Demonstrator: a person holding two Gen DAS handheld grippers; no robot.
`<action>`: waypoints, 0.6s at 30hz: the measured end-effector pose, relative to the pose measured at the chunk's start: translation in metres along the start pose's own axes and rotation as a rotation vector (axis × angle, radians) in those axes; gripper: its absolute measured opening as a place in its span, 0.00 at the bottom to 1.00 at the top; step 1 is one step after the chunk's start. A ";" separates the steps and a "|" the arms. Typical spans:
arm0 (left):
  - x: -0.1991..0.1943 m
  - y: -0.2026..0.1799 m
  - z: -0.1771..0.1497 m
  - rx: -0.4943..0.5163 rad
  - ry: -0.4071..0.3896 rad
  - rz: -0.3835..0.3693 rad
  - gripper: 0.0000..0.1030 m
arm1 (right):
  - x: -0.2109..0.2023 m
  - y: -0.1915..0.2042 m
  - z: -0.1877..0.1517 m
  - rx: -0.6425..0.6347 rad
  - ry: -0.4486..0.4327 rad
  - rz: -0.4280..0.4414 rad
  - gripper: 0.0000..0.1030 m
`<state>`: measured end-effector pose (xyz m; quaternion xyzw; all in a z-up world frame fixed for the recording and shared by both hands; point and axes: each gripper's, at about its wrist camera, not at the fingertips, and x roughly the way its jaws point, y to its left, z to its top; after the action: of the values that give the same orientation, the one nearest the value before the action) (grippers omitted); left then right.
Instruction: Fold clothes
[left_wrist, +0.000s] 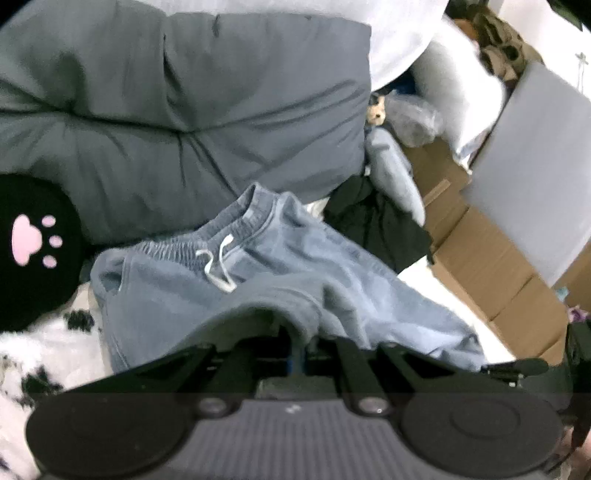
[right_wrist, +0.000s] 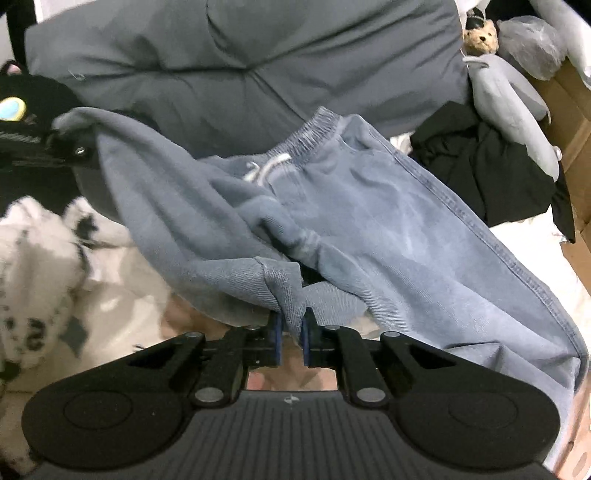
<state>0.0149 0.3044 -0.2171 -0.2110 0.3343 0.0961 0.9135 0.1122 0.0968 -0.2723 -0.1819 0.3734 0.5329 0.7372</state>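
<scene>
At the far left a black cushion (left_wrist: 33, 251) with a pink paw print is sitting beside the grey duvet (left_wrist: 184, 110). The blue sweatpants (left_wrist: 280, 266) are lying in the middle on the bedding, waistband and white drawstring (left_wrist: 218, 262) pointing toward the duvet. The left gripper (left_wrist: 299, 354) is pinching a fold of the sweatpants, the cloth draping over its closed jaws, though blur is hiding the pads themselves. In the right wrist view, the right gripper (right_wrist: 291, 332) is clamping a hem of the same sweatpants between its blue pads (right_wrist: 277, 332), the leg trailing away to the right. Further right, a black garment (right_wrist: 491, 170) is lying crumpled against cardboard boxes (left_wrist: 491, 273).
</scene>
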 end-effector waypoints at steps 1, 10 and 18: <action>-0.003 0.000 0.005 -0.002 -0.004 -0.007 0.04 | -0.007 0.000 0.003 0.013 -0.001 0.012 0.09; -0.019 0.004 0.025 -0.050 0.013 -0.053 0.03 | -0.070 0.006 0.013 0.139 0.035 0.169 0.08; -0.013 0.012 0.018 -0.059 0.047 -0.036 0.02 | -0.101 0.007 0.004 0.281 0.063 0.318 0.09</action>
<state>0.0120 0.3225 -0.2001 -0.2462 0.3486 0.0843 0.9004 0.0916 0.0364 -0.1937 -0.0326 0.4908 0.5792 0.6501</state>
